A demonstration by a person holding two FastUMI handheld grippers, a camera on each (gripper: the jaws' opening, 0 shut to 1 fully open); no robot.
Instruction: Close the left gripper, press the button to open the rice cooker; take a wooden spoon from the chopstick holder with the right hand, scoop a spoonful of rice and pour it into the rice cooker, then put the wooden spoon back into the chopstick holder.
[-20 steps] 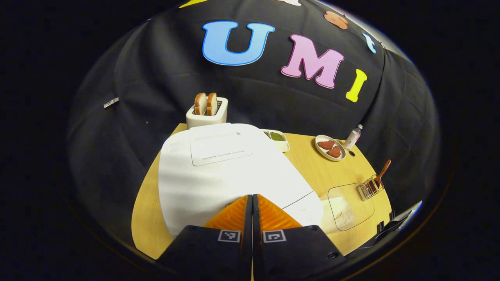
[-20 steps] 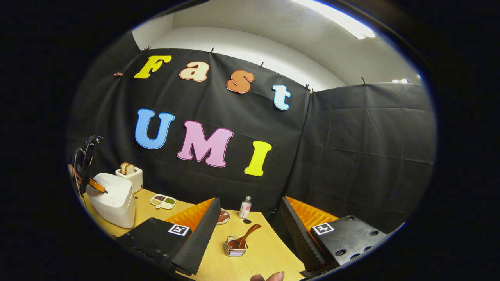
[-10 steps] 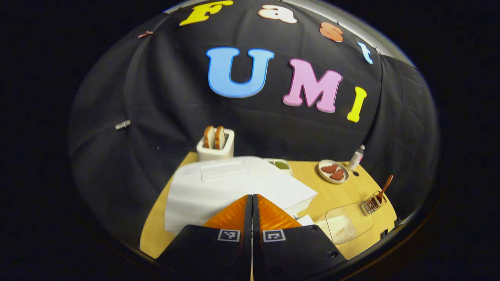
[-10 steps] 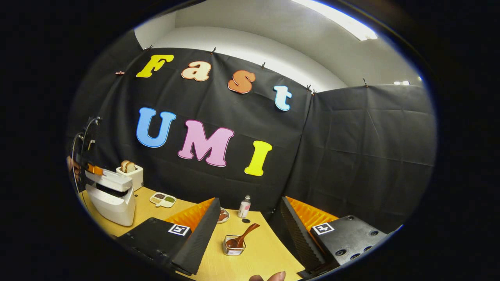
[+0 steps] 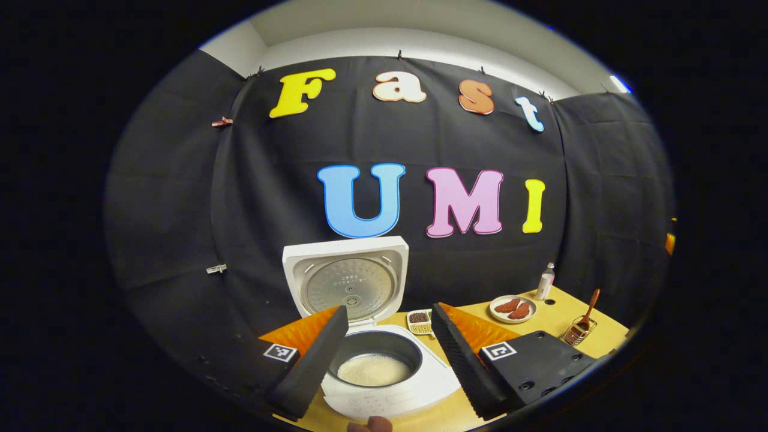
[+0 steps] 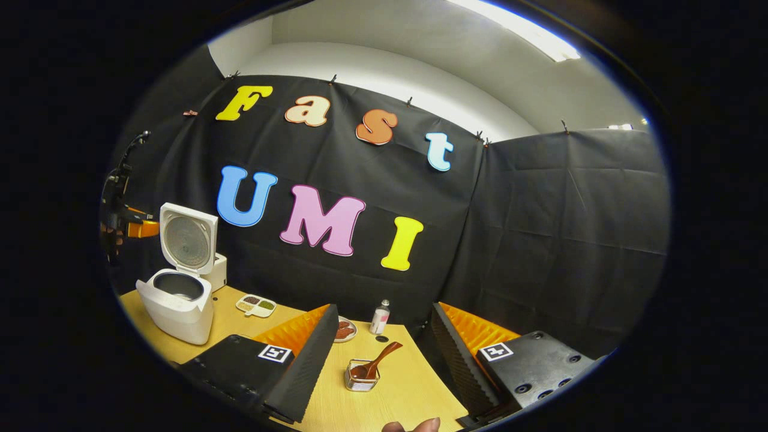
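Your rice cooker [image 5: 384,366] stands open at the left end of the bench [image 6: 396,384], its lid [image 5: 347,279] tipped up against the black cloth wall, and the dark inner pot holds a pale layer of rice [image 5: 373,370]. Your left gripper [image 5: 389,354] hangs over it with its fingers spread wide, nothing between them, the pot showing in the gap. One wooden spoon [image 6: 375,362] leans in the single wire chopstick holder [image 6: 360,378], bowl down and handle slanting up to the right; it sits on the bench between the parted, empty fingers of your right gripper [image 6: 384,360], well apart from the cooker. Behind the holder you have one small bottle [image 6: 378,318] and one plate [image 5: 512,308] carrying two reddish pieces. Nearer the cooker lies one divided dish [image 6: 256,305] with dark, pale and green fillings in its compartments. A white toaster [image 6: 218,271] stands just behind the cooker, mostly hidden by the lid. The bench is light wood; above the cloth walls run a pale wall and a lit ceiling strip [image 6: 516,33].
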